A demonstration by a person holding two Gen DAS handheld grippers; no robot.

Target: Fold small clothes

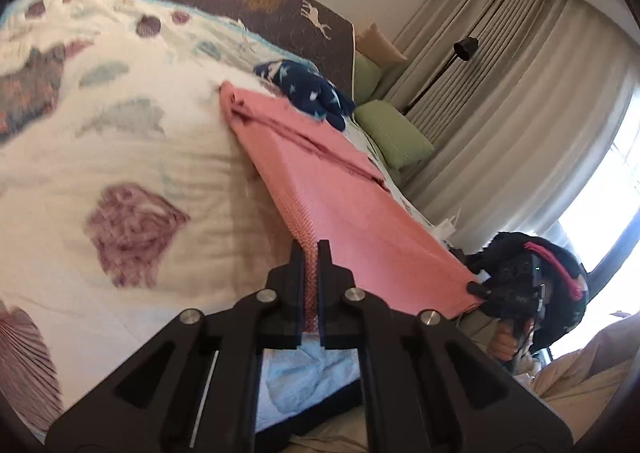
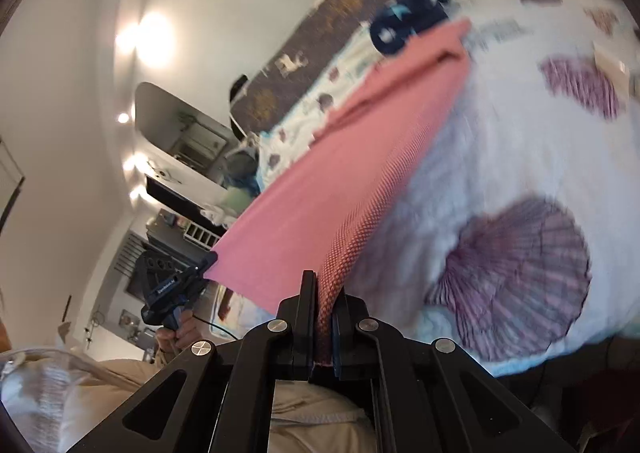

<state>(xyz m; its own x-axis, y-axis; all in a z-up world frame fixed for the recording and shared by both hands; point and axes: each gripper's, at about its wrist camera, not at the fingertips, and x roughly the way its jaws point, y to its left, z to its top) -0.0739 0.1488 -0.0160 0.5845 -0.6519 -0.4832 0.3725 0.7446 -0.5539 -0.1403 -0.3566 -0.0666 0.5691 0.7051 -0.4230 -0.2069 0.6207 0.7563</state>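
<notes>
Fold barely begun: left gripper [image 1: 311,253] and right gripper [image 2: 324,285] each clamp a near corner of the pink garment [image 1: 320,181], lifted off the seashell bedspread [image 1: 120,157]; navy star-print garment [image 1: 308,89] beyond it lies unfolded.

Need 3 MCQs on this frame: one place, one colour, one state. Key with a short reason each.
1. Where does the dark blue starred garment lie?
A. beyond the far end of the pink cloth
B. in the left claw
C. on the floor

2. Pillow colour?
A. red
B. green
C. black

3. How is the pink cloth held?
A. lies loose
B. one claw only
C. left claw and right claw each shut on a corner

Key: A, it sits on the bedspread past the cloth; B, green beside the curtain; C, fabric pinched in both.
</notes>
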